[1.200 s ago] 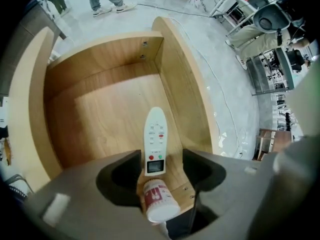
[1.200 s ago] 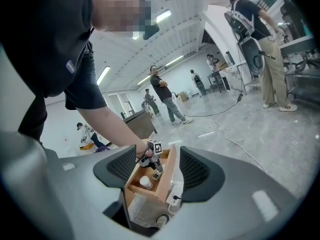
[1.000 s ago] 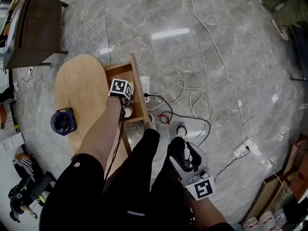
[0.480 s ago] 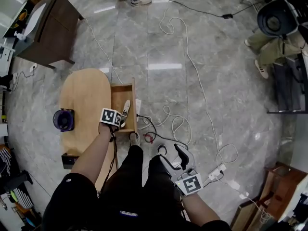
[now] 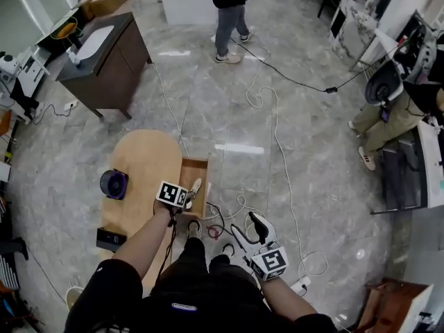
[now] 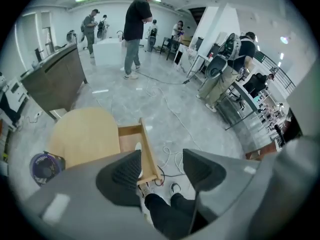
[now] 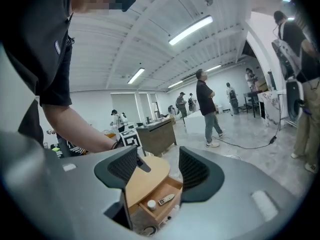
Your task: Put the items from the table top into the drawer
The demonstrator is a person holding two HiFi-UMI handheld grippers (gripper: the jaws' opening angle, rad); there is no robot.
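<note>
Head view: the wooden drawer (image 5: 190,174) is pulled out from the side of the oval table (image 5: 142,161), and a slim white remote (image 5: 196,185) is already lying in it. The right gripper view also shows a little round white pot (image 7: 151,204) just beside the remote. So I'd call this partly done. Left on the table top are a round purple fan (image 5: 113,184) and a flat black box (image 5: 111,239), well apart from each other.

The left gripper (image 6: 160,168) is above the drawer's near end, jaws spread with nothing in them. The right gripper (image 7: 152,170) is off to the side by the person's legs, also spread and empty.

The table is light smooth wood with rounded ends, the drawer is plain boxy boards, the floor (image 5: 312,172) is glossy grey marble-look tile, and the pads (image 6: 127,171) are black and ribbed
</note>
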